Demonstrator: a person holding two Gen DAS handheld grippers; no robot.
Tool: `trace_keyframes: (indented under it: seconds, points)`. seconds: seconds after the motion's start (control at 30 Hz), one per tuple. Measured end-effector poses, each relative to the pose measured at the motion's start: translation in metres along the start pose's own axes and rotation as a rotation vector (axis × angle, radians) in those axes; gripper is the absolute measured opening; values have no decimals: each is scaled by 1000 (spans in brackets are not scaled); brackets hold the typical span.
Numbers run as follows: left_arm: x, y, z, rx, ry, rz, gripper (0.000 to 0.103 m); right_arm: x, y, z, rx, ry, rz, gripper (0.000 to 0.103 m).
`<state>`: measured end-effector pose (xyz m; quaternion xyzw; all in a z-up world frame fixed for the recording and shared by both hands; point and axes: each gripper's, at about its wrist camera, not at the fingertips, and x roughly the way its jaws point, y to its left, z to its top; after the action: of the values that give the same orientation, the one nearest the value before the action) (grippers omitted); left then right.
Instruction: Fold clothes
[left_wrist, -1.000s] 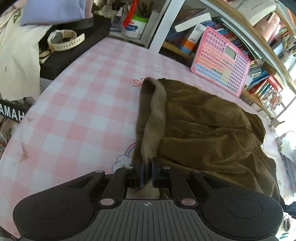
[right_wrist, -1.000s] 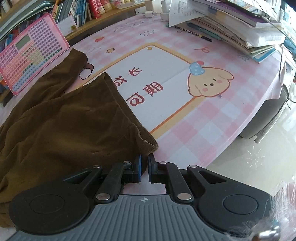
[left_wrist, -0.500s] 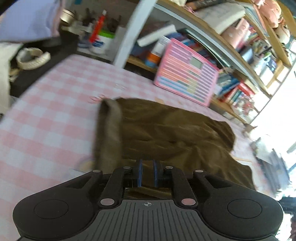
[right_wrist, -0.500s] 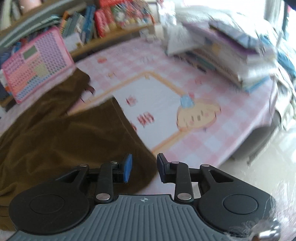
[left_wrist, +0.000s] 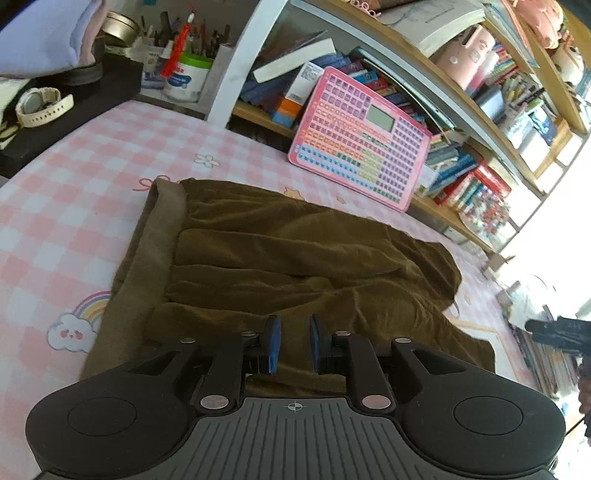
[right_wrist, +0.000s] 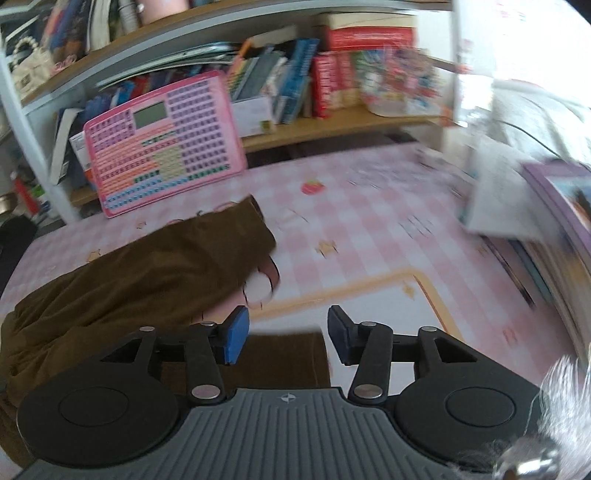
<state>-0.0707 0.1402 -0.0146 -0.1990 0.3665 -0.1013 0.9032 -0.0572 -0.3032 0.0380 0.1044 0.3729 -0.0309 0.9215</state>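
A brown corduroy garment (left_wrist: 295, 258) lies rumpled on the pink checked tablecloth (left_wrist: 74, 184), its lighter waistband (left_wrist: 155, 240) along the left side. My left gripper (left_wrist: 294, 343) hovers over the garment's near edge. Its jaws are opening a little, and the cloth lies under the gap, not pinched by the blue pads (left_wrist: 273, 343). In the right wrist view the garment (right_wrist: 147, 277) spreads to the left, with a folded edge just below the gripper. My right gripper (right_wrist: 288, 334) is above it with its jaws opening wide and nothing between them.
A pink toy keyboard (left_wrist: 362, 136) leans against the bookshelf behind the garment, also in the right wrist view as the keyboard (right_wrist: 166, 144). A stack of books and papers (right_wrist: 535, 221) sits at the right. A white watch (left_wrist: 40, 107) rests on a black case at the far left.
The right gripper let go of the garment's corner, opened, rose and rolled to face the shelf. The left gripper moved over the garment and its pads parted from the cloth edge.
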Motion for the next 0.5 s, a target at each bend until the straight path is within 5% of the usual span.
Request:
trace_keyframes:
  seconds: [0.27,0.5]
  points:
    - [17,-77,-28,-116,-82,180,24,96,-32,67,-127,71,187,54]
    - [15,-136,-64,-160,-49,287,24,167,-20,111,-245,132,359,63]
